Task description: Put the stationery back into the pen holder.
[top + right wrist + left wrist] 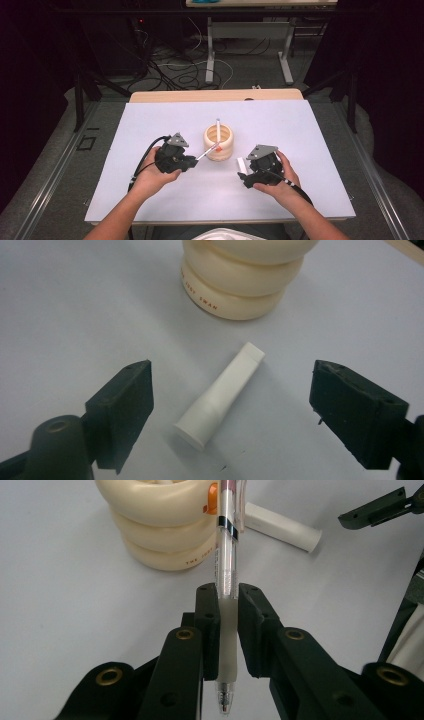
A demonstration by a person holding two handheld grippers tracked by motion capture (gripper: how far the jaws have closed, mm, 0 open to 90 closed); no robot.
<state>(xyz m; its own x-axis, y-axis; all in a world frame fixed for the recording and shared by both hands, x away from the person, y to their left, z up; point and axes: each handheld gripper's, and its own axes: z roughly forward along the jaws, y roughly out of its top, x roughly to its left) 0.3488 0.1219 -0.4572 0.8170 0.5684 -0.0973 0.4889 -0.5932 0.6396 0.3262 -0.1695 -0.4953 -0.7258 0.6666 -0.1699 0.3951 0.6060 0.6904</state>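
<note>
White table [150,195], cream ringed holder [218,148], white tube [242,165]

A white table [150,200] stands over grey floor strewn with black cables [170,70].

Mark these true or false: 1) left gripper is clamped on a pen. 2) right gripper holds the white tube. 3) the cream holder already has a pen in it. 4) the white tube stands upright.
1) True: the left gripper is shut on the clear pen, gripping its rubber sleeve.
2) False: the right gripper is open; the white tube lies on the table between its jaws, untouched.
3) True: a pen sticks up from the cream holder.
4) False: it lies flat on the white table.
</note>
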